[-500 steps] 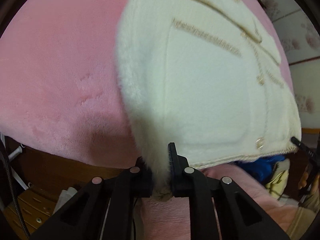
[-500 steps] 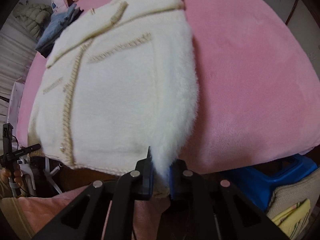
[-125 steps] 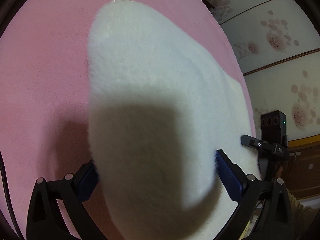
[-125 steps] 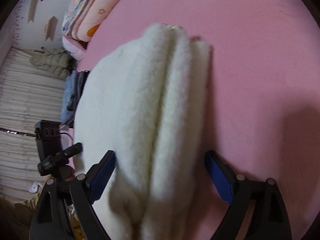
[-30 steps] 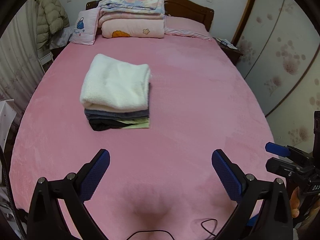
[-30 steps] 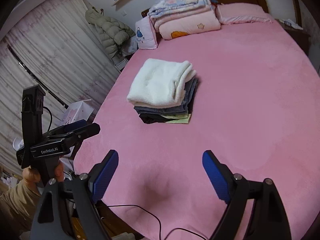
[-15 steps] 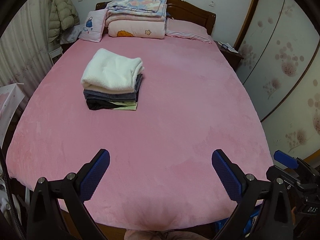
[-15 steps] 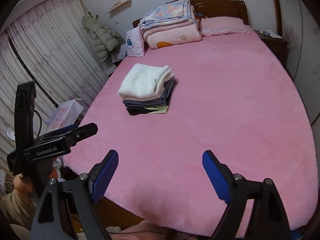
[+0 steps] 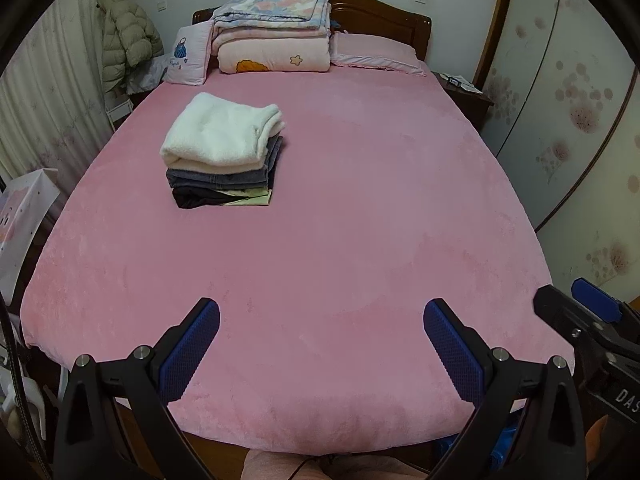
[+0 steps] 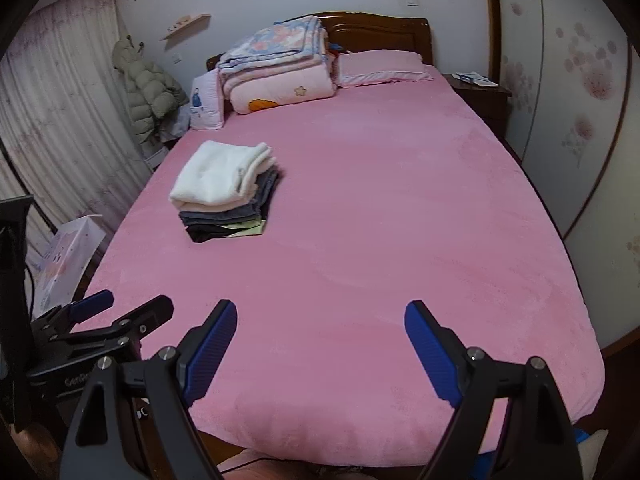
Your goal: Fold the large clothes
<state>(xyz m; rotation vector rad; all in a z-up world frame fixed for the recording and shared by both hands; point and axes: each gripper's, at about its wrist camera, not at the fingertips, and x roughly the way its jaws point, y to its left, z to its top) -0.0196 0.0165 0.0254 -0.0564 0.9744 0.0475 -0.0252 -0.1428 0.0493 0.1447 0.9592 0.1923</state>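
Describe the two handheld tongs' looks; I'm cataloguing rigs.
The left tongs and right tongs match: black angular frames with silver screws and blue ribbed pads. The left one's body carries white lettering starting "Gen"; a black cable runs behind it.

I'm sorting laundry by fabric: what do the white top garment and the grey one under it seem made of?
The white garment looks like thick fleece or plush knit: fuzzy matte pile, rounded bulky folds. The grey garment beneath looks like denim: flat, stiff layers with a faded blue-grey tone, though the weave is too small to confirm.
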